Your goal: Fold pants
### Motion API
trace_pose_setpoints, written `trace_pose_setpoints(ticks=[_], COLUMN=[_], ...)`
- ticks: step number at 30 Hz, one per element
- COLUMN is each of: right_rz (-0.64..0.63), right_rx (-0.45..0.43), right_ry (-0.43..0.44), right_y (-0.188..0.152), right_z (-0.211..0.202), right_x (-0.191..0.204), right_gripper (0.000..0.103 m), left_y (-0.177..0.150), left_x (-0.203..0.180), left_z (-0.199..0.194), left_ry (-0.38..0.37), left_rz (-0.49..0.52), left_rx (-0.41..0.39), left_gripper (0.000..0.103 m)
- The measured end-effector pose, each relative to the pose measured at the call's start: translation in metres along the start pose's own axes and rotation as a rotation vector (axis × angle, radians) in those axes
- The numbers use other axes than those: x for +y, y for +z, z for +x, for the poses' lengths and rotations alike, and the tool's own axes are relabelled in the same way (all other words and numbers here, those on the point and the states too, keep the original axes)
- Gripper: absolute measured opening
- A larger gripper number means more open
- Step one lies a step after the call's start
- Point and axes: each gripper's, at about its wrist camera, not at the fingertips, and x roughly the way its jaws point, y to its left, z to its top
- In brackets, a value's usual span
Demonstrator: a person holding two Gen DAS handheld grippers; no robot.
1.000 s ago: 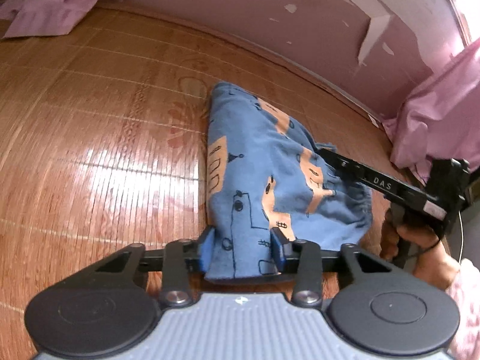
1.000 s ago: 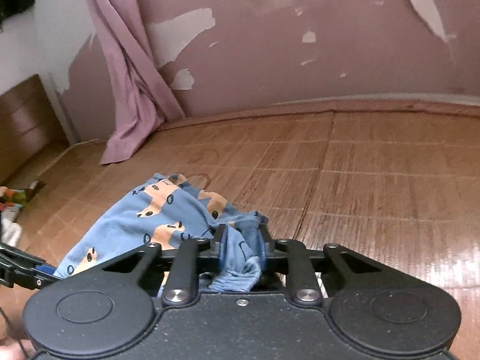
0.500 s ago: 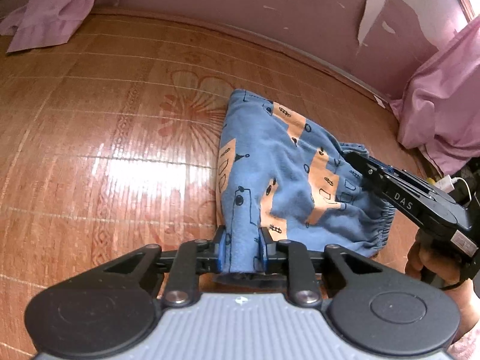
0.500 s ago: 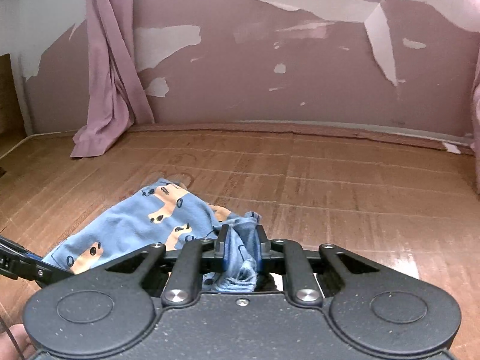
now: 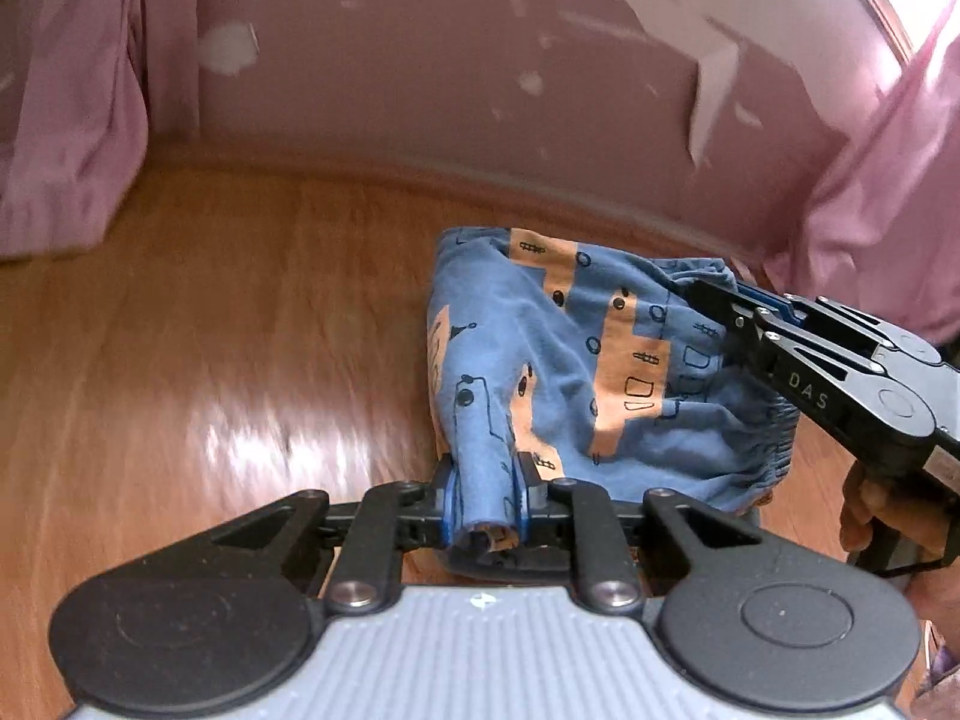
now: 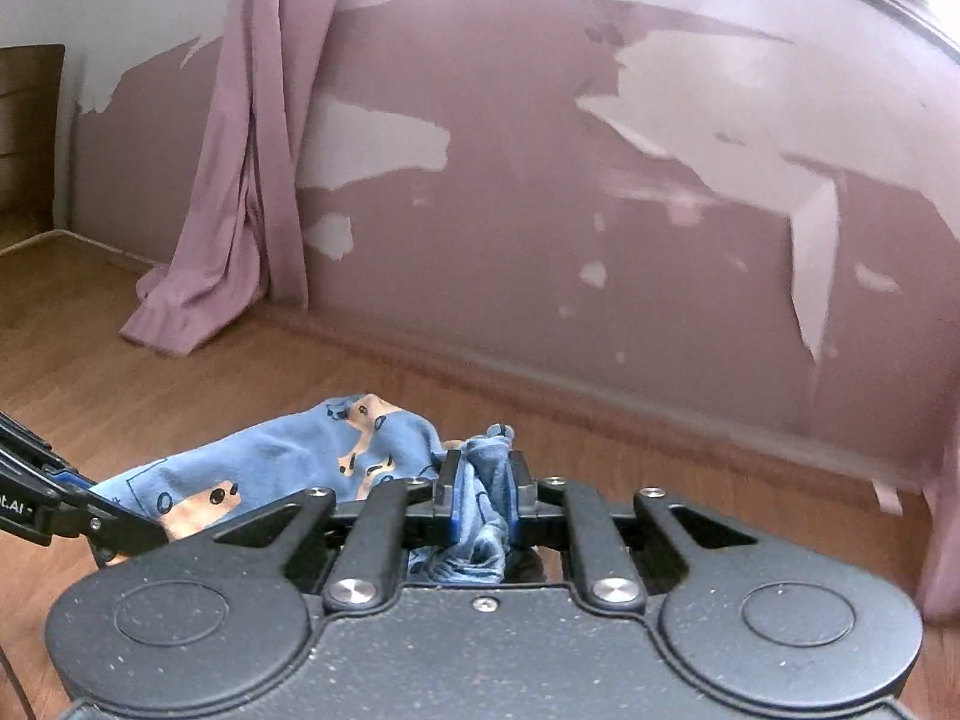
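Blue pants (image 5: 570, 378) with orange and black prints hang between my two grippers above a wooden floor (image 5: 210, 360). My left gripper (image 5: 485, 480) is shut on a bunched near corner of the cloth. My right gripper (image 5: 696, 294) comes in from the right in the left wrist view, shut on the gathered elastic waistband. In the right wrist view my right gripper (image 6: 483, 474) pinches crumpled blue fabric, the pants (image 6: 288, 468) stretch off to the left, and the left gripper (image 6: 129, 531) shows at the left edge. The pants' underside is hidden.
A pink wall (image 6: 600, 210) with peeling paint stands close ahead. Pink curtains hang at the left (image 6: 252, 180) and right (image 5: 888, 192). A hand (image 5: 870, 510) holds the right gripper's handle. Brown furniture (image 6: 30, 132) is at the far left.
Both grippers have risen and tipped up toward the wall, lifting the pants off the floor. The left gripper closed from a wide hold to a tight pinch on the cloth.
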Motion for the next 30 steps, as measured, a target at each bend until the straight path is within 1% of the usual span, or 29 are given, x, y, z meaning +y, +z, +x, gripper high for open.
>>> trace_pose_setpoints(ticks=[3,6,8,11,13,14,16,17,18,20,21,22,23,24,25,26,27,28,29,30], right_rz=[-0.011,-0.013,-0.009,-0.009,-0.022,-0.022,0.004,0.01,0.011,0.014,0.024,0.037,0.048,0.059,0.068,0.08,0.094,0.112,0.13,0.147], right_rx=[-0.02,-0.002,0.029,0.099,0.138,0.148,0.155,0.152,0.149,0.139,0.133,0.125,0.114,0.095,0.08,0.068,0.055,0.039,0.022,0.005], right_ry=[0.005,0.036,0.06,0.088,0.086,0.084,0.085,0.082,0.076,0.064,0.055,0.051,0.048,0.041,0.034,0.025,0.014,0.007,0.004,0.001], right_y=[0.019,0.028,0.026,0.011,0.0,-0.004,-0.006,-0.006,-0.005,-0.002,0.0,0.003,0.005,0.007,0.009,0.012,0.015,0.017,0.018,0.019], right_z=[0.028,0.059,0.08,0.111,0.125,0.129,0.131,0.13,0.128,0.121,0.116,0.11,0.103,0.094,0.085,0.076,0.067,0.056,0.045,0.033], right_x=[-0.002,-0.001,0.001,0.007,0.011,0.011,0.009,0.008,0.007,0.006,0.005,0.004,0.004,0.005,0.007,0.008,0.009,0.009,0.01,0.011], right_gripper=[0.013,0.014,0.014,0.014,0.015,0.016,0.021,0.024,0.029,0.032,0.039,0.049,0.055,0.063,0.066,0.068,0.073,0.078,0.08,0.085], left_y=[0.017,0.029,0.028,0.019,0.014,0.01,0.007,0.007,0.007,0.007,0.009,0.009,0.009,0.008,0.01,0.011,0.011,0.011,0.011,0.011], left_x=[0.01,0.022,0.033,0.047,0.058,0.062,0.066,0.066,0.065,0.064,0.063,0.061,0.06,0.058,0.057,0.054,0.051,0.048,0.044,0.039], left_z=[0.005,0.011,0.021,0.036,0.043,0.043,0.04,0.038,0.036,0.032,0.03,0.028,0.023,0.017,0.011,0.004,-0.004,-0.011,-0.019,-0.028], left_ry=[0.017,0.044,0.062,0.076,0.084,0.077,0.067,0.067,0.067,0.071,0.072,0.075,0.08,0.082,0.088,0.097,0.102,0.107,0.114,0.124], left_rz=[-0.008,-0.025,-0.051,-0.096,-0.119,-0.128,-0.131,-0.129,-0.128,-0.12,-0.118,-0.119,-0.118,-0.115,-0.11,-0.099,-0.084,-0.067,-0.05,-0.035], left_rx=[-0.064,-0.086,-0.07,-0.028,-0.001,-0.001,-0.011,-0.011,-0.012,-0.017,-0.02,-0.023,-0.03,-0.041,-0.059,-0.084,-0.105,-0.123,-0.14,-0.158], left_gripper=[0.02,0.02,0.02,0.021,0.022,0.024,0.03,0.031,0.033,0.035,0.037,0.044,0.048,0.061,0.069,0.072,0.075,0.08,0.083,0.091])
